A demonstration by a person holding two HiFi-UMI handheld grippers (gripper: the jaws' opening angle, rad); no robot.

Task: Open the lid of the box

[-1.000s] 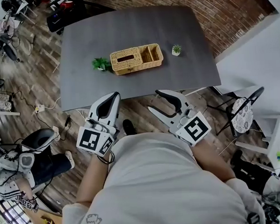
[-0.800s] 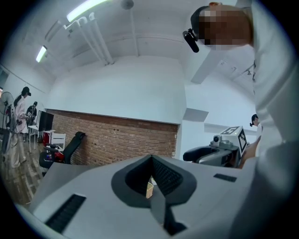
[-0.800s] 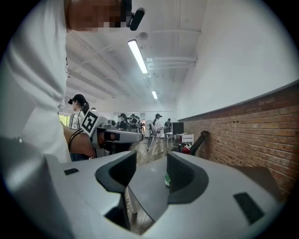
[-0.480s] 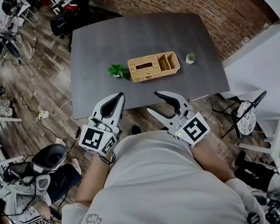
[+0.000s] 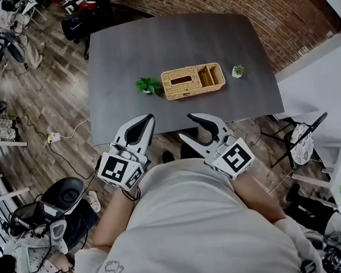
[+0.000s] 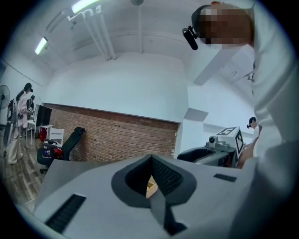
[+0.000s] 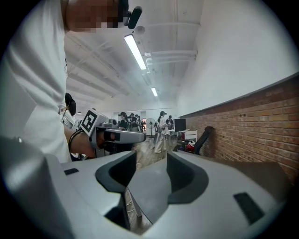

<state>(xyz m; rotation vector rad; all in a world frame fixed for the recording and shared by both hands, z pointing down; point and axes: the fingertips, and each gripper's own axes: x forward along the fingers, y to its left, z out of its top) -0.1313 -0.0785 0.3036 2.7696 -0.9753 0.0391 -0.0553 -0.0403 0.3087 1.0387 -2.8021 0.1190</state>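
Dark grey counter (image 5: pixel 126 61); left hand-held gripper (image 5: pixel 149 117), clenched empty, and right hand-held gripper (image 5: pixel 187 125), released, have advanced to its near edge; tan woven wicker box (image 5: pixel 192 80) mid-counter, not yet reached.

Fluorescent ceiling tubes (image 7: pixel 135 51) are throwing bright, cool, even light that is glaring off the white wall (image 6: pixel 117 88), the wicker box (image 5: pixel 192 80) is casting only a faint shadow on the grey table (image 5: pixel 154 48), and fisheye distortion is bending and darkening every view's edges.
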